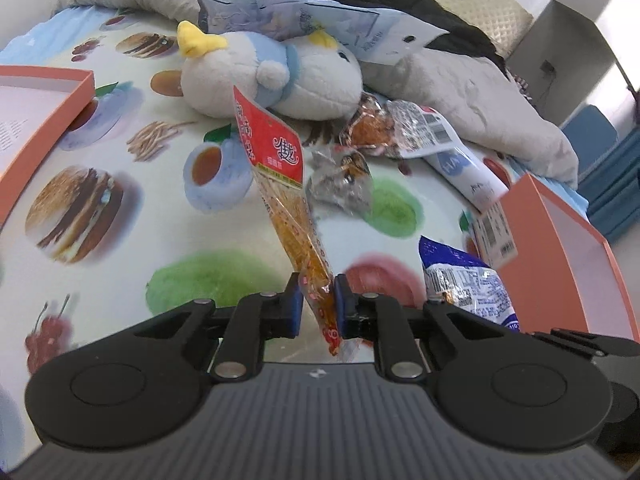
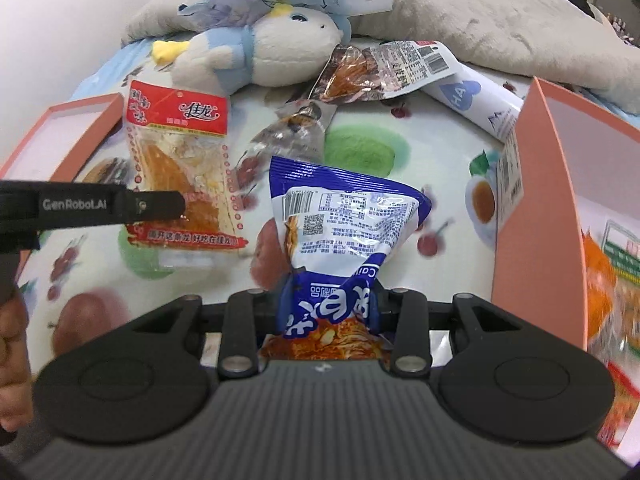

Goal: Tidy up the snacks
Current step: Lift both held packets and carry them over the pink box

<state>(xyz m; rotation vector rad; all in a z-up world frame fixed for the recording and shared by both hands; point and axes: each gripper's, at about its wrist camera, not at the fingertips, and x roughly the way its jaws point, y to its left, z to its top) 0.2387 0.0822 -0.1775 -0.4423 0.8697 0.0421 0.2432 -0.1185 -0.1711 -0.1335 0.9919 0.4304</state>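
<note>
Your left gripper (image 1: 318, 300) pinched the red-topped snack packet (image 1: 276, 168) at bottom centre, packet slanting toward upper left. Your right gripper (image 2: 330, 300) clamped the blue snack bag (image 2: 344, 216), both pointing steeply down.

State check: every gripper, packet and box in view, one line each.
left gripper: shut on red-topped snack packet, lifted
right gripper: shut on blue snack bag, lifted
silver wrapped snack: loose on the printed cloth
clear orange snack packet: lying by the plush toy
right orange box: open, snacks inside
left orange box: open
</note>
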